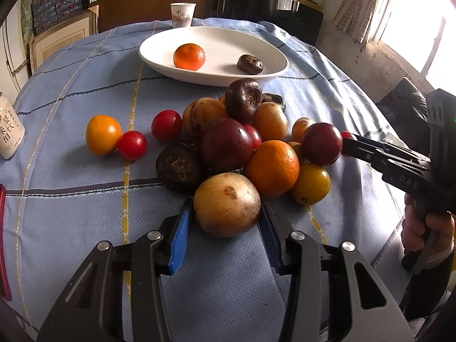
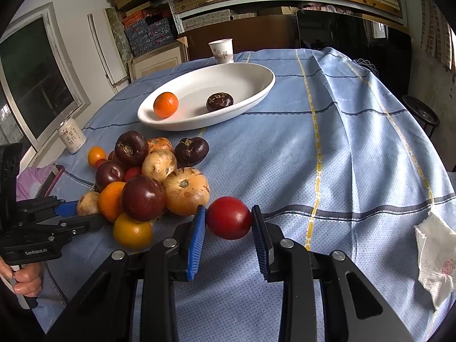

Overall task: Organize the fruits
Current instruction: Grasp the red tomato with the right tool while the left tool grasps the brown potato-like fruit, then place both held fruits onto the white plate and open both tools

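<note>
A heap of fruit lies mid-table on the blue checked cloth: dark plums [image 1: 226, 144], an orange [image 1: 272, 168], yellow and red tomatoes [image 1: 132, 144] and brown knobbly fruits. My left gripper [image 1: 225, 208] is at the heap's near edge, its blue pads pressing both sides of a tan round fruit [image 1: 226, 203]. My right gripper [image 2: 228, 209] is shut on a red tomato [image 2: 229, 218] at the heap's right side, just above the cloth. Behind the heap, a white oval plate [image 1: 159, 62] holds an orange [image 1: 189, 56] and a dark brown fruit [image 1: 250, 64].
A paper cup [image 1: 182, 14] stands behind the plate. A white can [image 1: 8, 131] sits at the table's left edge, near a red flat object [image 1: 2, 242]. A crumpled tissue [image 2: 433, 256] lies at the right. Bare cloth stretches right of the plate.
</note>
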`<action>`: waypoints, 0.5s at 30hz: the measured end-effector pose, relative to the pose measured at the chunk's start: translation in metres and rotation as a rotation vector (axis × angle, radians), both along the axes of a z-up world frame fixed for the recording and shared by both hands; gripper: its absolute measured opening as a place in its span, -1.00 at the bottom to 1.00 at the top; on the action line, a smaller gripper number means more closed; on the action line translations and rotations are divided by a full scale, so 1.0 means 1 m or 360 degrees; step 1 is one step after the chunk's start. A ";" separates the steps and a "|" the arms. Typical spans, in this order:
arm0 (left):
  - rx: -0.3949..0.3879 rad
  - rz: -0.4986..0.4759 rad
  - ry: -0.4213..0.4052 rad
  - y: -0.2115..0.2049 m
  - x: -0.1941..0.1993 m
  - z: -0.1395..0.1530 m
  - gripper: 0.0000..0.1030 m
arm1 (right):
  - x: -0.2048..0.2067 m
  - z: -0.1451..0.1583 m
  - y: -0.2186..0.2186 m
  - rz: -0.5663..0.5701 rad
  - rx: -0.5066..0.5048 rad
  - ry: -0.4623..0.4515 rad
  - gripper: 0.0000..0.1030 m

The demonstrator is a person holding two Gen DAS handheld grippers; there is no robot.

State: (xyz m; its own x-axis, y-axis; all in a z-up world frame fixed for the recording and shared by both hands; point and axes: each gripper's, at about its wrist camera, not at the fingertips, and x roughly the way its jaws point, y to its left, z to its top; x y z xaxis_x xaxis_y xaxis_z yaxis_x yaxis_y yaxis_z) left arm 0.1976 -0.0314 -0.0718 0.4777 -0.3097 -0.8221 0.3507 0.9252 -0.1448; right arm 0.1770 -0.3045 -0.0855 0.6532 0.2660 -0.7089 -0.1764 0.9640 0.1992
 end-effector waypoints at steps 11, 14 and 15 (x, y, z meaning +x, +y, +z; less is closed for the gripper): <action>-0.0050 0.0035 -0.0040 0.021 -0.015 0.013 -0.13 | -0.009 0.010 0.012 0.0051 0.0004 -0.0020 -0.36; -0.0074 0.0033 -0.0089 0.027 -0.014 0.027 -0.13 | -0.008 0.020 0.020 0.0098 -0.0003 -0.0056 -0.37; -0.0077 0.0029 -0.0114 0.028 -0.012 0.034 -0.13 | -0.006 0.027 0.023 0.0120 0.0001 -0.0073 -0.37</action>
State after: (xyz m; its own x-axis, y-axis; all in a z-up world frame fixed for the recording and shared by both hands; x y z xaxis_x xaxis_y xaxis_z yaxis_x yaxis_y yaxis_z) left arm 0.1854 -0.0034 -0.0380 0.5408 -0.3392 -0.7697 0.3451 0.9240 -0.1647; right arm 0.1705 -0.2820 -0.0588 0.6633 0.3158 -0.6785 -0.2572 0.9476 0.1896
